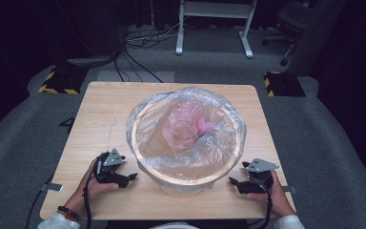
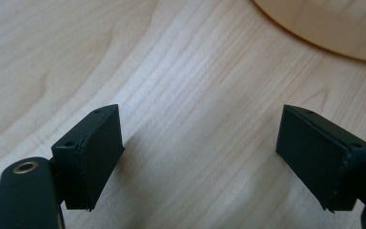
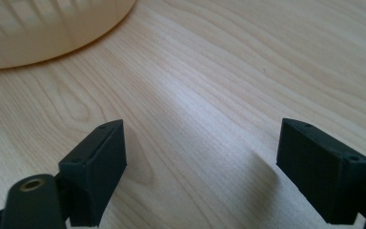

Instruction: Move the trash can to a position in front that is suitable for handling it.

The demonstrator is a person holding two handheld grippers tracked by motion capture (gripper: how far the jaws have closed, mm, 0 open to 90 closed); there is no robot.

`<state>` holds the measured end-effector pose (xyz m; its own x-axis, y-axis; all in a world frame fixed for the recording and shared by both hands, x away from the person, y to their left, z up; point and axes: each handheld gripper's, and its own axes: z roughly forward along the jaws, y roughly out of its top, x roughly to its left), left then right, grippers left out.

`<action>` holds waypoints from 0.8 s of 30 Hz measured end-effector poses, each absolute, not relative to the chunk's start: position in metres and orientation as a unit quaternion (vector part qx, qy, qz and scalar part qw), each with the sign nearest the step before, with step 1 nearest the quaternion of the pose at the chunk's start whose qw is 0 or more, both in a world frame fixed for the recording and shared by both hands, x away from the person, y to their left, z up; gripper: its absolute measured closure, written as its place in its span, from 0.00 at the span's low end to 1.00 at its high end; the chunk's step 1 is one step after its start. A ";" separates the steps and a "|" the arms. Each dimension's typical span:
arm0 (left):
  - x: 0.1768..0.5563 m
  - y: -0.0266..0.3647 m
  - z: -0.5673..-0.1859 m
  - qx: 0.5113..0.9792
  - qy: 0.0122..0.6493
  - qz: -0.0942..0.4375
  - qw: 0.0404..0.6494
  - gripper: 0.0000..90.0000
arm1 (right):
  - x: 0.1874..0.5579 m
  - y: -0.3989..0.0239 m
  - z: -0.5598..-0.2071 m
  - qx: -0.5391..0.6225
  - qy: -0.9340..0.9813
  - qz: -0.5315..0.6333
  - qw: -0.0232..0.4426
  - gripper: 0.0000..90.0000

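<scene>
**Two open grippers flank a bag-lined bin**

One pale bin (image 1: 183,183) stands on the wooden table (image 1: 105,109), toward the person's edge and about midway across it. A clear plastic bag (image 1: 145,119) lines it, the film folded out over the round rim (image 1: 138,148) and hanging a little way down the outer wall. Inside the bin, the film gathers into a crumpled, pinkish bunch (image 1: 186,125) near the middle of the opening.

To the left of the bin, near its base, the left gripper (image 1: 132,177) lies low over the table in the person's left hand (image 1: 95,186), jaws pointing toward the bin but short of it. In the left gripper view its jaws stand wide apart with bare wood between them, gripping nothing; the curved foot of the bin (image 2: 324,28) shows at the upper right.

To the right of the bin, just as near, the right gripper (image 1: 232,182) is held in the right hand (image 1: 274,193), jaws likewise turned toward the bin without touching it. In the right gripper view the jaws are spread wide and empty over the tabletop, and the ribbed wall of the bin (image 3: 43,28) curves across the upper left.

Beyond the table, behind the bin, grey carpet (image 1: 314,143) runs to a white desk frame (image 1: 214,24) and an office chair (image 1: 293,24).
</scene>
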<state>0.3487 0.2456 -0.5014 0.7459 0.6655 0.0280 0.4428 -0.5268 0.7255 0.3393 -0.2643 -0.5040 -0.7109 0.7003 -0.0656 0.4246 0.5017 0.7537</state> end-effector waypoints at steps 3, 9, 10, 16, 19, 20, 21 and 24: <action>0.345 0.244 -0.493 0.847 0.313 0.184 0.388 0.20 | 0.337 -0.263 -0.500 0.328 0.837 0.389 0.200 0.24; 0.332 0.238 -0.469 0.828 0.279 0.222 0.432 0.24 | 0.332 -0.259 -0.485 0.335 0.812 0.393 0.272 0.32; 0.332 0.238 -0.469 0.828 0.279 0.222 0.432 0.24 | 0.332 -0.259 -0.485 0.335 0.812 0.393 0.272 0.32; 0.314 0.227 -0.437 0.795 0.253 0.284 0.472 0.25 | 0.315 -0.249 -0.462 0.299 0.775 0.421 0.364 0.38; 0.309 0.226 -0.427 0.785 0.245 0.306 0.480 0.20 | 0.307 -0.243 -0.454 0.279 0.764 0.426 0.397 0.40; 0.306 0.226 -0.425 0.782 0.240 0.304 0.489 0.20 | 0.305 -0.241 -0.451 0.271 0.759 0.429 0.409 0.40; 0.302 0.226 -0.421 0.775 0.237 0.318 0.492 0.20 | 0.303 -0.238 -0.448 0.265 0.755 0.432 0.417 0.40; 0.299 0.224 -0.418 0.771 0.230 0.328 0.496 0.20 | 0.299 -0.233 -0.441 0.254 0.750 0.439 0.425 0.40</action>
<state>0.2989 0.2242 -0.4176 0.6798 0.6789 0.2773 0.0288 -0.4025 0.9150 0.2987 -0.2326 -0.4413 -0.5109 0.7533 -0.4142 0.0079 0.4859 0.8740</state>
